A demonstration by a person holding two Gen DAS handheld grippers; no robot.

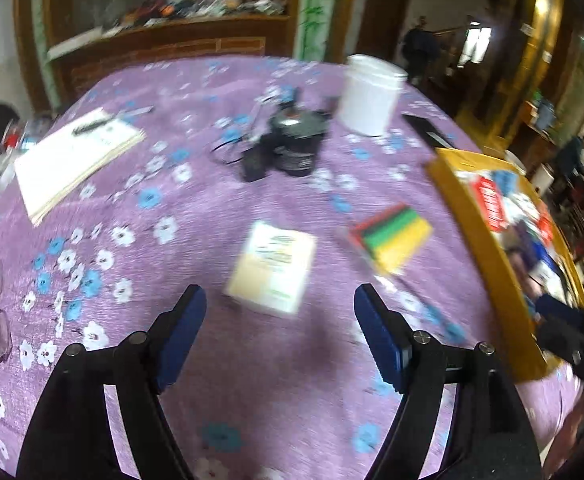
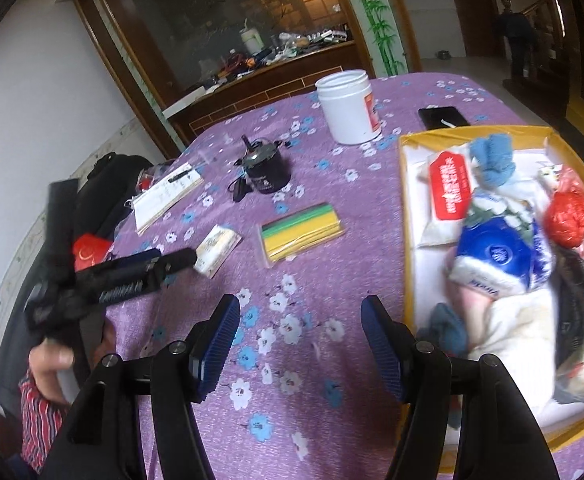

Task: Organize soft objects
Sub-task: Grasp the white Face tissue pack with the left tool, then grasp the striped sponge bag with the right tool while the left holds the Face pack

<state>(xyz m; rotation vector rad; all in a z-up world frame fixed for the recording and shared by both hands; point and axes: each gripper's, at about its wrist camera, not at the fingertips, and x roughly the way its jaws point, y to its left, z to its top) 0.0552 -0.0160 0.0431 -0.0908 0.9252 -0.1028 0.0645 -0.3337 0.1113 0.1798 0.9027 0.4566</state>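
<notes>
Soft, even daylight fills both fisheye views, with black vignetting at the corners and walls bowing at the edges. Motion blur smears the left view's pale yellow rectangular packet (image 1: 272, 268) and striped sponge stack (image 1: 391, 236). A faint shadow falls on the purple floral cloth-covered desk (image 1: 212, 208). In the right view, the yellow cardboard box (image 2: 405, 240) blurs toward the edge.

My left gripper (image 1: 280, 300) and right gripper (image 2: 299, 312) had black arms, silver screws and ribbed blue pads (image 2: 216, 344); my sleeve (image 2: 38, 416) was red-striped
</notes>
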